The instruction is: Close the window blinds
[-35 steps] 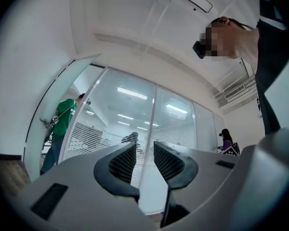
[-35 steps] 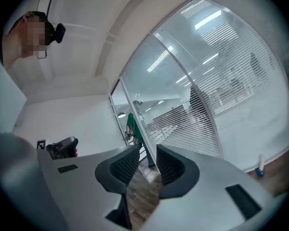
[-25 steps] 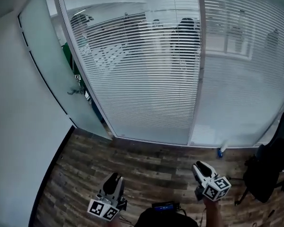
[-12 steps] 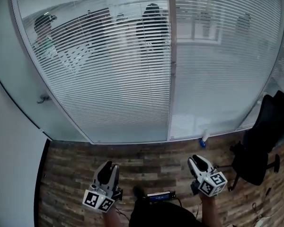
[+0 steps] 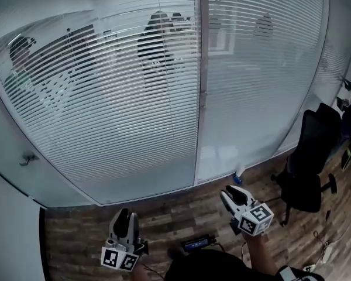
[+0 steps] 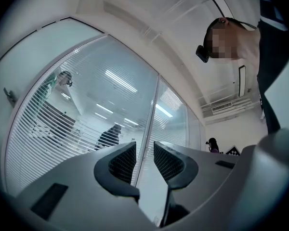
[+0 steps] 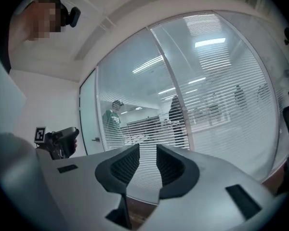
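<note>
White slatted window blinds (image 5: 123,98) hang behind a glass wall; on the left pane the slats are tilted so the room behind shows through. The right pane's blinds (image 5: 257,69) look denser. A pale upright post (image 5: 200,86) divides the two panes. My left gripper (image 5: 124,216) is low at the left, over the wood floor, well short of the glass. My right gripper (image 5: 229,193) is low at the right, also apart from the glass. In the left gripper view the jaws (image 6: 144,153) stand a narrow gap apart, empty. The right gripper's (image 7: 148,160) jaws stand likewise, facing the blinds (image 7: 149,124).
A black office chair (image 5: 307,168) stands at the right by the glass. A small white and blue bottle (image 5: 238,174) sits at the foot of the post. A door handle (image 5: 28,158) shows at far left. Cables (image 5: 327,244) lie at lower right. People (image 5: 155,37) stand behind the glass.
The view has swung right: the door and white wall slid off to the left, and the chair came further in. Both grippers travelled along with it, still low and short of the glass.
</note>
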### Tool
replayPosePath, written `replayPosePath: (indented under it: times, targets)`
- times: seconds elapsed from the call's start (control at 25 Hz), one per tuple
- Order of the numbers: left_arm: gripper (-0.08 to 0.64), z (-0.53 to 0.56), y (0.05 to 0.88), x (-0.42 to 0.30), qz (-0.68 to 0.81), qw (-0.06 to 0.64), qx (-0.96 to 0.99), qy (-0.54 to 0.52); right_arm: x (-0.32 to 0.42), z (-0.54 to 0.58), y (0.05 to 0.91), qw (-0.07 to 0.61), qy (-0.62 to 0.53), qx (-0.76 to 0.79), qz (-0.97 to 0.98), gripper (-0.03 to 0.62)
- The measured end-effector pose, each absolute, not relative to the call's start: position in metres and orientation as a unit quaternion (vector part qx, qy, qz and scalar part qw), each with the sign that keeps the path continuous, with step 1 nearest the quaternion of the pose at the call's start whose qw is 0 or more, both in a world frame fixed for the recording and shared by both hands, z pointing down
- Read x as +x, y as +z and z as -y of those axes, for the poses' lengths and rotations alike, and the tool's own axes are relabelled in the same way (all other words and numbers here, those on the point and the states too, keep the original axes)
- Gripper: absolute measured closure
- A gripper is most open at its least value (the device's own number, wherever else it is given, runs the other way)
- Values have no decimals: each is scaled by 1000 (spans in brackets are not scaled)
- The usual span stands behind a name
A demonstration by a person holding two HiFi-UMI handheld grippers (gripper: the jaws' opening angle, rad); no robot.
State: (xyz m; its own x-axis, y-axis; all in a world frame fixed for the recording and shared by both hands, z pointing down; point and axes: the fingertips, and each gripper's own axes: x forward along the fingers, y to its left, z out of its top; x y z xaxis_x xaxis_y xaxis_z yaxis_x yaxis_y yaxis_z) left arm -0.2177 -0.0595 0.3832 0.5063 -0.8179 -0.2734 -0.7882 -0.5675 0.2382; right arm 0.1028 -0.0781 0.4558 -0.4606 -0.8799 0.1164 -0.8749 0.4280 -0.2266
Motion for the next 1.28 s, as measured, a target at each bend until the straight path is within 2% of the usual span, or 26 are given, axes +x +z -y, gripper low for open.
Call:
replayPosePath:
  times: [0.24,0.52,0.84,1.04,1.28]
  targets:
    - [434,92,393,-254,447,54,869,-204,73,92,446,-37,-96,-546,-832,499]
    - [434,108,406,-265,417,84,879,-216,76,97,448,-88,-77,-594,-796,499]
    - [434,125,402,-299,444,68,872,-198,68,150,444,-156,-10,-620,-769,499]
    - [434,139,402,-323,474,57,860,-179,66,199,440,-160,18,-623,-765,499]
    - [434,183,381,-319,479,32,863,-158,88,275,417,-159,59,-642,-748,499]
